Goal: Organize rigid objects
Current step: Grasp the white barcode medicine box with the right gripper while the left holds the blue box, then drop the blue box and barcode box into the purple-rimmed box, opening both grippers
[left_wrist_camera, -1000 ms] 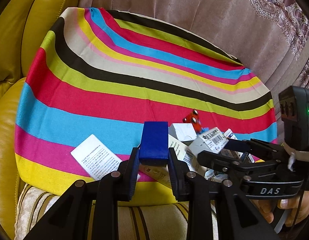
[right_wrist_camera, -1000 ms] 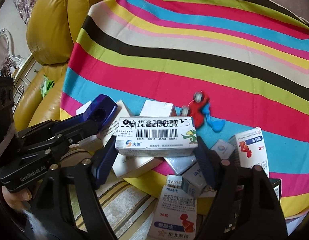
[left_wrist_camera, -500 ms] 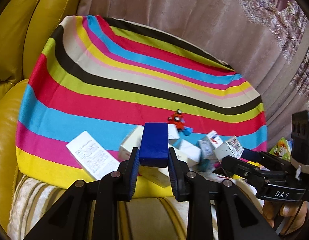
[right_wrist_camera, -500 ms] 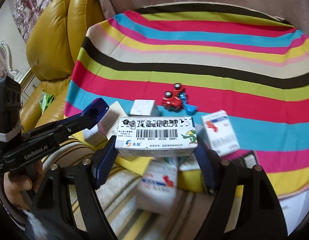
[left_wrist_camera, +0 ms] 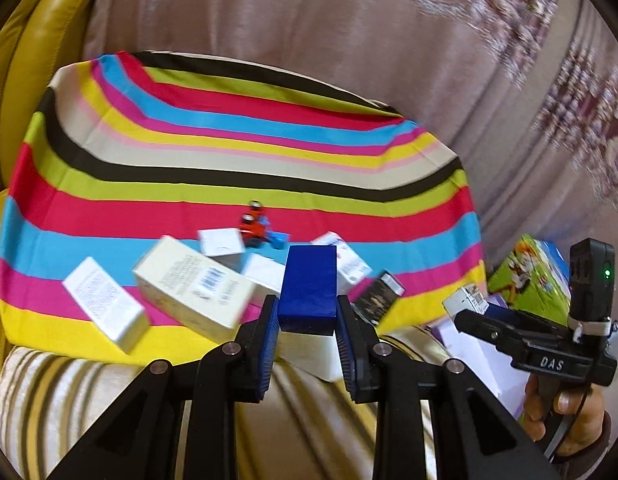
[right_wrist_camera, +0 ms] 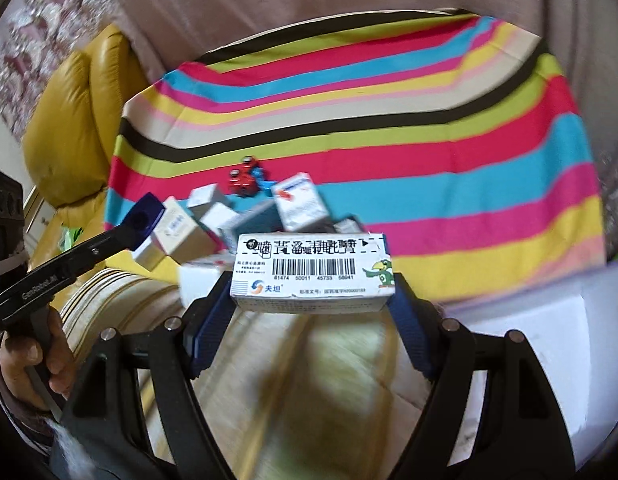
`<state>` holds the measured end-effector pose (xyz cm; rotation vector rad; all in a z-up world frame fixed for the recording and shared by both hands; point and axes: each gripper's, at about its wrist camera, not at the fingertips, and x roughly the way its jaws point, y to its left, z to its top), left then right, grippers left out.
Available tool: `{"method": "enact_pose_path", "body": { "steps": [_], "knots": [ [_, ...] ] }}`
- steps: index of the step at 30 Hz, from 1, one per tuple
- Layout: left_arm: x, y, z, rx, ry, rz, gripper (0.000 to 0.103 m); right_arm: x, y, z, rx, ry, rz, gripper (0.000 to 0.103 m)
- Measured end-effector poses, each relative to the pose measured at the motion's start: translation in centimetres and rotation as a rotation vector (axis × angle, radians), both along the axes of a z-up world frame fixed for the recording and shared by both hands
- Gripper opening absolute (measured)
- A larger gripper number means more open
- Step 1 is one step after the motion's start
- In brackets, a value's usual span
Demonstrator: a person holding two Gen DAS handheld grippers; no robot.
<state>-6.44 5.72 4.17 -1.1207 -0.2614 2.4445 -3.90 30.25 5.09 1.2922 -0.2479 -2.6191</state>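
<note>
Both boxes pulled back off cloth (left_wrist_camera: 237, 200); pile (right_wrist_camera: 245, 216) blurred, labels unreadable.

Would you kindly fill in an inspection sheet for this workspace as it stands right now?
Surface: striped cloth spread over a sofa seat.
Job's things: blue box and barcoded white box, both lifted; other cartons heaped at the cloth's near edge.
Clutter: red toy car beside the heap.
Grippers: left gripper shut on the blue box; right gripper shut on the barcoded white box.
Cables: nothing seen.
Surroundings: yellow leather cushion, patterned drape, green picture box.
</note>
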Motion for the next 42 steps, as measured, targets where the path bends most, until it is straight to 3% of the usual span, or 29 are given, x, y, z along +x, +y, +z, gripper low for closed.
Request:
{"method": "enact_pose_path", "body": {
  "steps": [10,21,32,42],
  "knots": [
    [2.2,6.7,0.2,-0.014,-0.031,-0.182,0.029,3.7,6.6,0.2,0.050,0.007,-0.149,0.078],
    [4.7,15.5,-1.3,-0.063,-0.118,-0.405,0.029,8.0,13.5,-1.8,0.133,-0.046,-0.323,0.078],
    [6.0,22.3,-2.6,-0.118,-0.164,-0.534,0.029,10.7,17.3,-4.0,0.183,-0.106,-0.419,0.078],
    [6.9,25.4,-3.4,-0.141,-0.188,-0.600,0.029,12.0,18.7,-5.0,0.167,-0.138,-0.446,0.078]
  ]
}}
